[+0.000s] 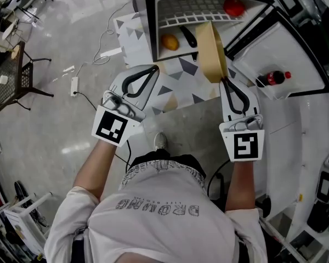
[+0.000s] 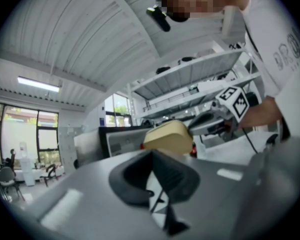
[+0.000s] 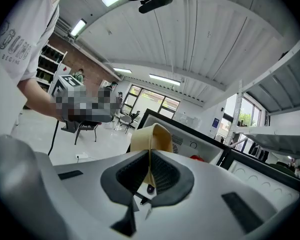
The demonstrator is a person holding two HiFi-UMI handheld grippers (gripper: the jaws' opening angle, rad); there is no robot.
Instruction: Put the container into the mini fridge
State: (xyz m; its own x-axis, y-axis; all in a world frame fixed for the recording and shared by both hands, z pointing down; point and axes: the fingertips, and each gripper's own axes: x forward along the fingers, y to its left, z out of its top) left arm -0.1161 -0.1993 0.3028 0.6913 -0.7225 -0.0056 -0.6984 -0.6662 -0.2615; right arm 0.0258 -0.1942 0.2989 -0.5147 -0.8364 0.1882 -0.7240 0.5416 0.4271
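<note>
While right gripper (image 1: 226,84) pinches the container (image 1: 211,51) at the mini fridge (image 1: 149,26), left gripper (image 1: 153,69) is closed; orange (image 1: 170,41) inside.

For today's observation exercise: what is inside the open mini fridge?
A round red item on the wire shelf, an orange fruit and a dark object below. The container, held by the right gripper, covers the rest.

Pale-yellow rounded plastic container (image 1: 211,51): plain.
Boxy mini fridge (image 1: 149,26): blk frame, wht interior.
Flat base panel (image 1: 178,70): wht w/ grey triangles.
Left gripper (image 1: 154,68), right gripper (image 1: 225,80): lt-grey bodies, blk pads; marker cubes blk/wht squares.
</note>
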